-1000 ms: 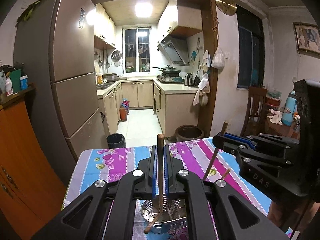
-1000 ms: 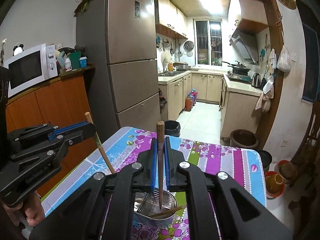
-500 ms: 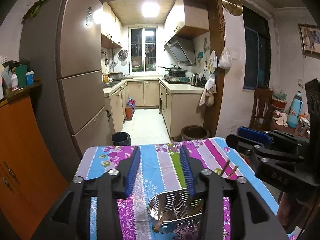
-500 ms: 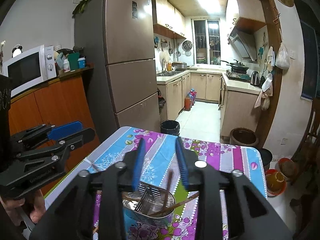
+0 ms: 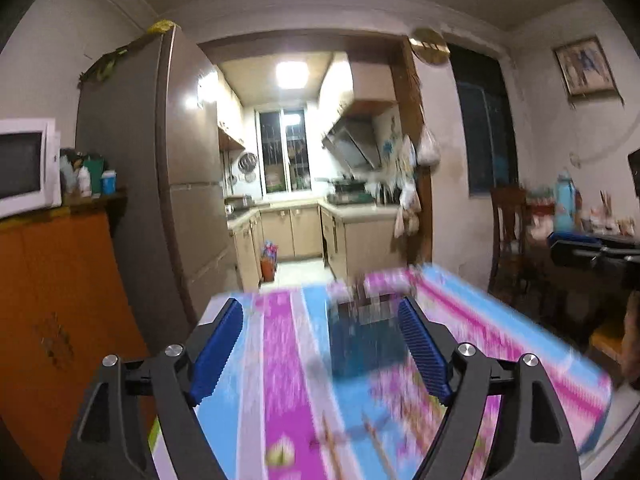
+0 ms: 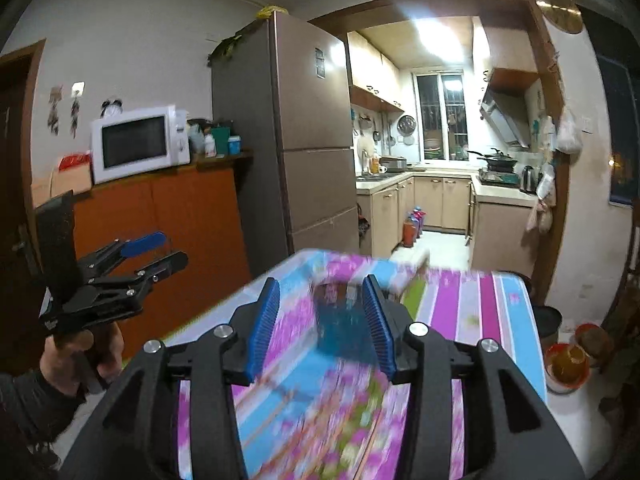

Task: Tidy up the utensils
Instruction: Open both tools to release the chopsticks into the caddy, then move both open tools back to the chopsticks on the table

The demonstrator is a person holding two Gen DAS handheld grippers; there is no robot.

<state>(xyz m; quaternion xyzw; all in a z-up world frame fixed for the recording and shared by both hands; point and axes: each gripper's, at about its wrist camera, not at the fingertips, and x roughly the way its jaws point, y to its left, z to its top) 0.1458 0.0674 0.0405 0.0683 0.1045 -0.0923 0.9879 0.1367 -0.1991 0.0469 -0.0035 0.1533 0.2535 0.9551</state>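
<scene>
On the striped tablecloth (image 5: 288, 360), at about 12 o'clock from both grippers, stands a dark, blurred shape (image 5: 360, 340) which may be the holder for the utensils; the motion blur makes it impossible to say for sure. The left gripper (image 5: 320, 356) has its blue fingers (image 5: 218, 348) wide apart and nothing between them. The right gripper (image 6: 320, 320) is also spread and carries nothing. In the right wrist view the left gripper appears at 9 o'clock, held in a hand (image 6: 88, 348) beside the table, well apart from the dark shape.

Thin brownish streaks (image 5: 352, 436) lie on the cloth at 6 o'clock of the left view, perhaps chopsticks, but they are too smeared to name. If so, some utensils are not yet collected, and the task seems only partly done. How many pieces are already in the holder cannot be told.
</scene>
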